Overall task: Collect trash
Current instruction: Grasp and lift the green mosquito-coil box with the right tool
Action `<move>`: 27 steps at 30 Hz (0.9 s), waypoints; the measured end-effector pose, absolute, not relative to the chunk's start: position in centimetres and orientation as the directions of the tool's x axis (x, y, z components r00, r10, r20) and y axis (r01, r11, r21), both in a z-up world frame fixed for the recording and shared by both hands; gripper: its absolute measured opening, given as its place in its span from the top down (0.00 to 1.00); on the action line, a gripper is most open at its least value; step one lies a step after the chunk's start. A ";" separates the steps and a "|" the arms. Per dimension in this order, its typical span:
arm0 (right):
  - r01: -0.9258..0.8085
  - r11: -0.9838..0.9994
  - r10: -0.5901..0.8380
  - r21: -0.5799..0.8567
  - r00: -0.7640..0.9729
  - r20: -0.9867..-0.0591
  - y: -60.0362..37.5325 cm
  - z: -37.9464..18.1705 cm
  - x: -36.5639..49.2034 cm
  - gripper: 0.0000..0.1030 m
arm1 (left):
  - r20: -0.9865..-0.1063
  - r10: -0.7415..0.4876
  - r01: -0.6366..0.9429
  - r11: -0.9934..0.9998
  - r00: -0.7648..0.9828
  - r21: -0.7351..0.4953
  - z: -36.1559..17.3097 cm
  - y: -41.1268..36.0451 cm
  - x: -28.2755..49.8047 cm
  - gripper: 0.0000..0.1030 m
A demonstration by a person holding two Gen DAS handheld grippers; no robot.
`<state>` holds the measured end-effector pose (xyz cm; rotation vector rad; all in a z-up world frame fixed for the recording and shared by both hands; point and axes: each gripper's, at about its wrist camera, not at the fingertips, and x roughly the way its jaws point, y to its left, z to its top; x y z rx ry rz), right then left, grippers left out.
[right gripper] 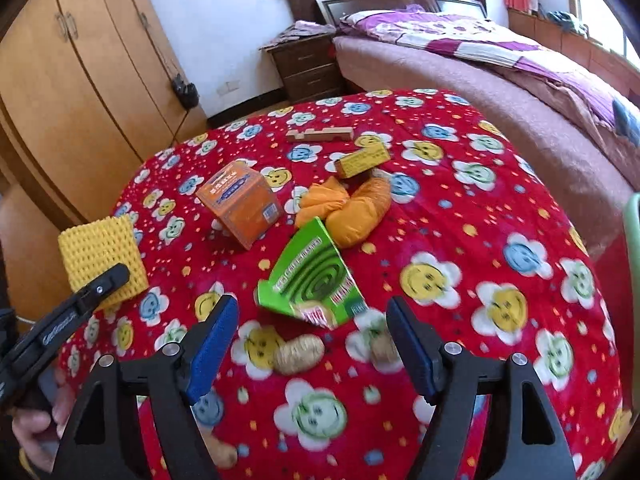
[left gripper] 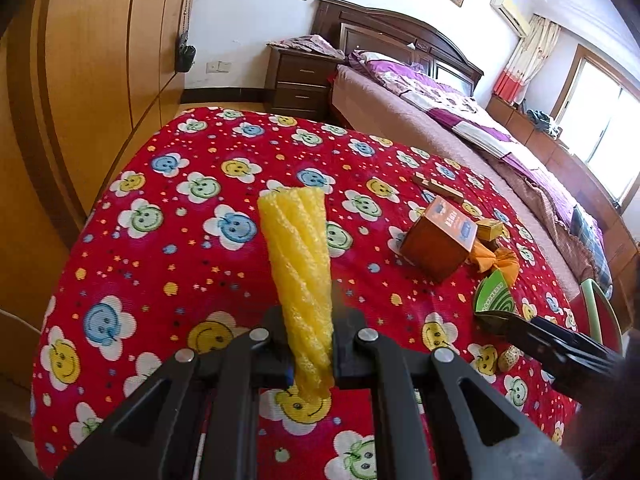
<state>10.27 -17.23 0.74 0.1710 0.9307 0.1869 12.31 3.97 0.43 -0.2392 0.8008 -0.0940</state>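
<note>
My left gripper point(left gripper: 312, 344) is shut on a yellow foam net sleeve point(left gripper: 298, 272), which sticks out past the fingers above the table's left side. In the right wrist view the same sleeve point(right gripper: 100, 260) shows at the far left. My right gripper point(right gripper: 312, 302) stands open over the near part of the table, its blue pads point(right gripper: 216, 344) touching nothing. Just ahead of its fingertips lies a crushed green coil box point(right gripper: 312, 276). A peanut shell point(right gripper: 300, 354) lies below, between the fingers. Farther back are an orange box point(right gripper: 242, 200), an orange bag point(right gripper: 352, 208) and a small yellow box point(right gripper: 362, 160).
The round table has a red flowered cloth point(right gripper: 500, 240). A wooden piece point(right gripper: 320, 135) lies near its far edge. A bed point(right gripper: 500, 72) and a nightstand point(right gripper: 308, 68) stand behind, a wardrobe point(right gripper: 72, 92) at the left, a green chair back point(right gripper: 634, 220) at the right.
</note>
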 end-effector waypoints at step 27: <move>-0.045 0.982 0.169 0.186 0.657 -0.734 -17.5 0.6 10.2 0.41 | -0.683 -0.219 0.030 0.960 0.697 -0.277 -0.3 3.1 12.1 0.89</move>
